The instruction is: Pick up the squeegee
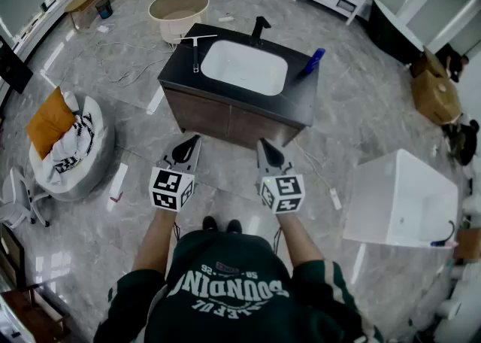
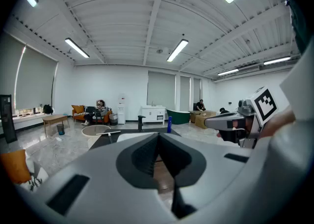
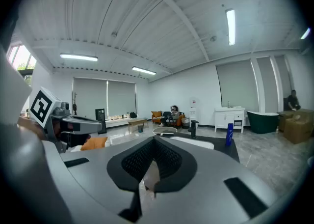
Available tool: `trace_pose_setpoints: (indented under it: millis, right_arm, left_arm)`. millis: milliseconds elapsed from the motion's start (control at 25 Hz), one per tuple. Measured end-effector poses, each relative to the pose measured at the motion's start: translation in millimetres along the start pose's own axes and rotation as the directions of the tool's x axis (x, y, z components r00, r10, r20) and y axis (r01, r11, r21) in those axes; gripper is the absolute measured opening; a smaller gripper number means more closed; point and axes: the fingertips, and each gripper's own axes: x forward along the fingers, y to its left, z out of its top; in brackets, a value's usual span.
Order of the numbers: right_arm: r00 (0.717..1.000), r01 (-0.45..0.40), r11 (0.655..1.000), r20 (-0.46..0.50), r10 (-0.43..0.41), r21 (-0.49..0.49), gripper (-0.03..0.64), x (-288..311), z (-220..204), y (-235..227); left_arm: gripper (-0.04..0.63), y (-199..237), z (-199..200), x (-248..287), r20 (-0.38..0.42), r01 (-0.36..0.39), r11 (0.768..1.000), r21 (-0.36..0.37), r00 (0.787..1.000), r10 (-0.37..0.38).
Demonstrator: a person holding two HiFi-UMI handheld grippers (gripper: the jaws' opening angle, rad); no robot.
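One distant squeegee [image 1: 196, 52], blade detail indistinct

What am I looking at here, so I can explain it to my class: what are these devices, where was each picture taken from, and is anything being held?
There is no robot. A person holds a hand tool with a two-jaw claw in each hand. The downward picture comes from a camera on the person's head. It shows the left claw and right claw, each carrying a cube with square markers, pointed toward a dark vanity counter. The other two pictures come from wide-angle cameras riding on each claw, looking along its jaws. On the counter, the squeegee lies left of the white sink, with a black faucet behind the sink and a blue bottle to its right. Both claws are closed and empty.
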Motion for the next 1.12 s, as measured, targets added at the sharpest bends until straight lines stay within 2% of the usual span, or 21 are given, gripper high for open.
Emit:
trace_pose_setpoints:
  millis: [240,440,1120]
  right_arm:
    - [1.0,0.008,1.0,0.012,-0.008,-0.01,0.001,0,0,8]
    - [1.0,-0.023,1.0,0.013,0.023,0.005,0.0,4,1,17]
    - [0.999,0.029,0.998,-0.019,-0.028,0.049,0.002,28,-22,46]
  left_arm:
    - [0.003,7,-5,-7,-0.003,-0.005,1.0,-0.01,1.0,0.005]
    - [0.002,15,-9,-9,-0.004,-0.002,1.0,-0.021,1.0,0.002]
    - [0.002,59,-27,-12,-0.017,0.034,0.999,-0.023,0.999,-0.034]
